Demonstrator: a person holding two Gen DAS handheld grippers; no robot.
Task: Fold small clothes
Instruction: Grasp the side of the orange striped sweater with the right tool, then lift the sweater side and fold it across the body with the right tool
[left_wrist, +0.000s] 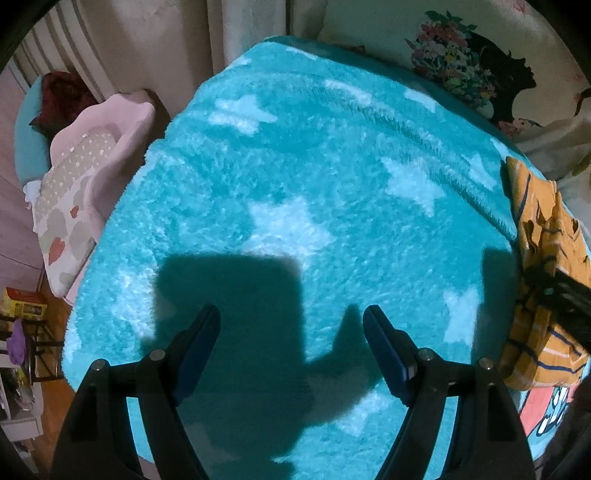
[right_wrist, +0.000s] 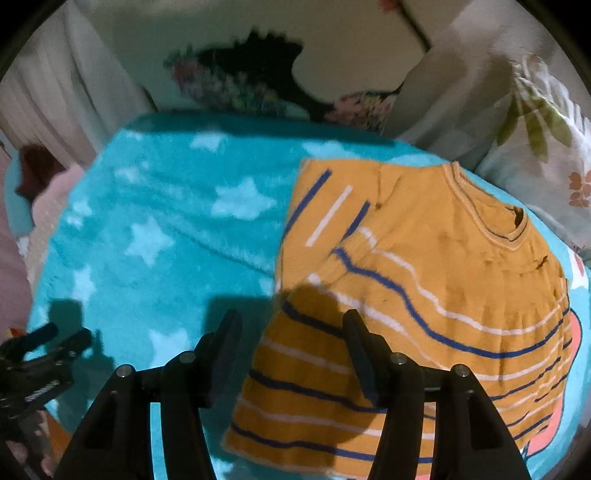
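Surface: turquoise fluffy blanket with pale stars, spread over what looks like a bed; it fills most of both views.
Background: light curtains behind the bed, and a cream pillow with a dark flower print at the far edge of the blanket.
Left side of bed: a pink cushion-like seat with a dotted, heart-patterned cloth lying on it, beside the blanket edge; wooden floor is seen below it.
Task item: mustard-yellow striped shirt with blue and white lines, lying on the right part of the blanket, collar toward the far side, one sleeve laid across the body.
Under the shirt: another garment, pink and light blue, shows only at the right edge; what it is I cannot tell.
Left gripper: released, the two fingers stand wide apart above bare blanket, holding nothing; its shadow falls on the blanket below it.
Right gripper: released too, fingers apart, hovering over the near left edge of the shirt; whether the right finger touches the cloth I cannot tell.
Relation: the left gripper is seen also in the right wrist view, at the lower left, well apart from the shirt.
Sharpness: the right wrist view is a little blurred.
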